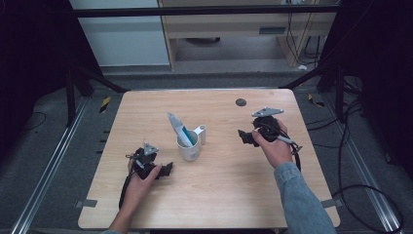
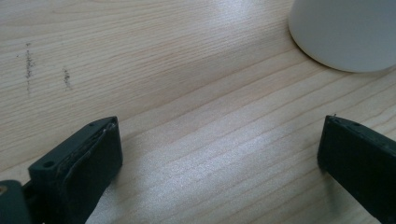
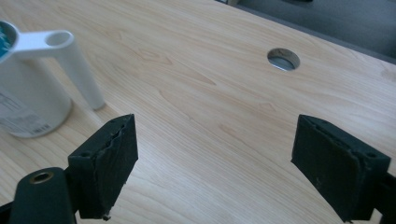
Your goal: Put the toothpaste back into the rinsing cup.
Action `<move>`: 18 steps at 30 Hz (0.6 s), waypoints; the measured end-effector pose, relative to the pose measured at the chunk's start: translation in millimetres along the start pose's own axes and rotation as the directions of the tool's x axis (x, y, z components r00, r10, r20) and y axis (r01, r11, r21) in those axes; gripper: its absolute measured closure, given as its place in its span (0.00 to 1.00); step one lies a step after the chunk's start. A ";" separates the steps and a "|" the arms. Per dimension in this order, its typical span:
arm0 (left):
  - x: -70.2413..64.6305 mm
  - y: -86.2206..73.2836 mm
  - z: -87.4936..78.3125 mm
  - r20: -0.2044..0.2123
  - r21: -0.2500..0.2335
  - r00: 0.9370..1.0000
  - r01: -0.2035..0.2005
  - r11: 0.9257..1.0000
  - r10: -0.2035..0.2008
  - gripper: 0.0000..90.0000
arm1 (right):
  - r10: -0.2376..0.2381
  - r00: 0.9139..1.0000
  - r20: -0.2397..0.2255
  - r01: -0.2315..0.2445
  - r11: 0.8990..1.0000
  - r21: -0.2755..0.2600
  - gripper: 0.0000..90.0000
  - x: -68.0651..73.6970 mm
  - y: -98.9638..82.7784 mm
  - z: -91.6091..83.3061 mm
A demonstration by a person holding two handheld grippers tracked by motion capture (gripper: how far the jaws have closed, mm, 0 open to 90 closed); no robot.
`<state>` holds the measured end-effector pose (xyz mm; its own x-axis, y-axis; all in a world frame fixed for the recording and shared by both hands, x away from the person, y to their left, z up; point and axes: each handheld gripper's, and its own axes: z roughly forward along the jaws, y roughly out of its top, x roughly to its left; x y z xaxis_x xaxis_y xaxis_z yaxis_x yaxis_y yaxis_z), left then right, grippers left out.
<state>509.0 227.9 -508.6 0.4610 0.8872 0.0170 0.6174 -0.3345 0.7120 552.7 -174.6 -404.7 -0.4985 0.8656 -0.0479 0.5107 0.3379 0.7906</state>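
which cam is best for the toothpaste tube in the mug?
High view: the toothpaste tube stands tilted in the white mug, its upper half visible above the rim. Right gripper view catches just a teal sliver at the mug's rim. Left gripper view shows the mug's base, no tube.

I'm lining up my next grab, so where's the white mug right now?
In the high view the white mug stands near the table's middle, between the left gripper and right gripper, closer to the left, a tube poking out.

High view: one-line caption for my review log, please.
Two hand-held grippers, left and right, rest open on a wooden table either side of a white mug holding a tube.
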 end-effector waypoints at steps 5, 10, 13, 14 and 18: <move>0.0 0.0 0.0 0.000 0.000 1.000 0.000 1.000 0.000 0.00 | 0.031 0.999 0.016 -0.031 0.999 0.019 0.14 -12.5 -11.6 4.1; 0.0 0.0 0.0 0.000 0.000 1.000 0.000 1.000 0.000 0.00 | 0.061 0.998 0.017 -0.061 0.998 0.032 0.14 -20.3 -23.7 10.4; 0.0 0.0 0.0 0.000 0.000 1.000 0.001 1.000 -0.001 0.00 | 0.086 0.996 0.010 -0.086 0.995 0.049 0.14 -23.3 -34.8 18.0; 0.0 0.0 0.0 0.000 0.000 1.000 0.000 1.000 0.000 0.00 | 0.094 0.996 0.011 -0.094 0.994 0.052 0.14 -24.0 -37.7 20.2; 0.0 0.0 0.0 0.000 0.000 1.000 0.000 1.000 0.000 0.00 | 0.117 0.993 0.006 -0.117 0.991 0.069 0.14 -25.6 -45.8 27.2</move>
<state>509.0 227.9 -508.6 0.4609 0.8873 0.0170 0.6177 -0.3345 0.7118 561.1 -202.1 -456.3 -0.4314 0.9012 0.0415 0.6125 0.2588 0.7469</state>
